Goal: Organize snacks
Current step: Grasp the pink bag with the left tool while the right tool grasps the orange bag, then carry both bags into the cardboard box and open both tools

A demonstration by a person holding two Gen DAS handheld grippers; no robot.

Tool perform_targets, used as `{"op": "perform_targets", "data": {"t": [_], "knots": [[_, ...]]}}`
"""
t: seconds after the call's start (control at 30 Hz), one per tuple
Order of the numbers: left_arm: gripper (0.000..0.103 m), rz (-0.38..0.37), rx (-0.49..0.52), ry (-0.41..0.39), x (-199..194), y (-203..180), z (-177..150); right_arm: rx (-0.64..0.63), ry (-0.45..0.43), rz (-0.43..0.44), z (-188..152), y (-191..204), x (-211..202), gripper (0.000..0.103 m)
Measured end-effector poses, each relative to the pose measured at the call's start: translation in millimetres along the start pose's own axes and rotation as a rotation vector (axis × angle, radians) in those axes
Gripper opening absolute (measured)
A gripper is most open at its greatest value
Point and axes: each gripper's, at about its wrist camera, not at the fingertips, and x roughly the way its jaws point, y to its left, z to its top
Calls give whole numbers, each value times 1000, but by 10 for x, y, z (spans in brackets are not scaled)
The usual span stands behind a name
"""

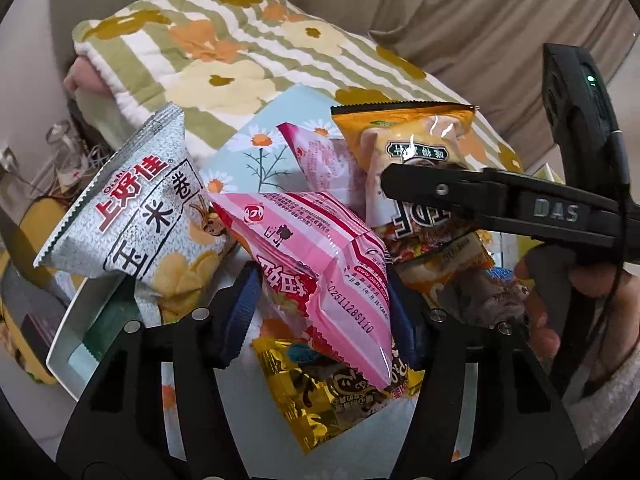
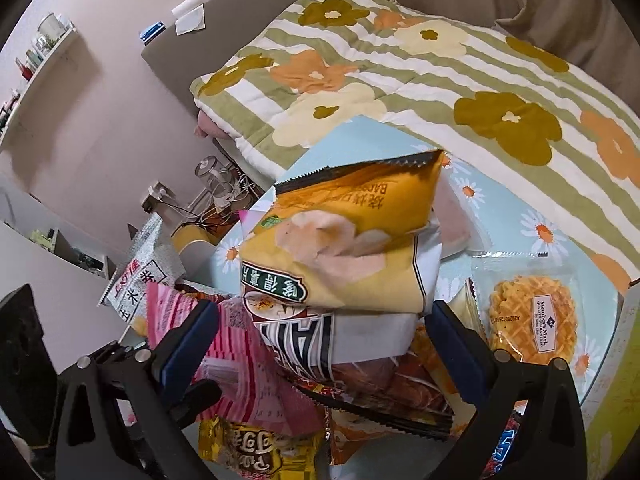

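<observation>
left hand-held gripper (image 1: 320,300) clamped on pink snack packet (image 1: 316,276) | right hand-held gripper (image 2: 324,340) open around yellow chip bag (image 2: 340,240) | I'd lift pink slowly, clear of pile

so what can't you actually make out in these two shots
- Left wrist view: the gold packet lies under the pink packet, so its label is mostly covered.
- Left wrist view: the right tongs' arm crosses the yellow chip bag and hides its print.
- Right wrist view: the chip bag fills the middle and hides the snacks behind and beneath it.
- Right wrist view: a blue wrapper is cut off by the bottom edge.
</observation>
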Motion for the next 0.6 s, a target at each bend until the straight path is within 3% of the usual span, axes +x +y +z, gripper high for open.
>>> {"op": "perform_targets", "data": {"t": [0.03,0.13,0.37,0.6], "knots": [[56,-2,2,-2,-20,-9,-10,-13,1,-20,-6,13,5,83],[56,-4,13,-6,-79,-23,-48,-31,-8,-50,-38,38,-25,77],[56,-27,37,-27,-294,-72,-66,-31,-79,-74,-144,110,-355,73],[56,-58,112,-73,-625,-232,50,47,-177,-93,-199,84,-858,73]]}}
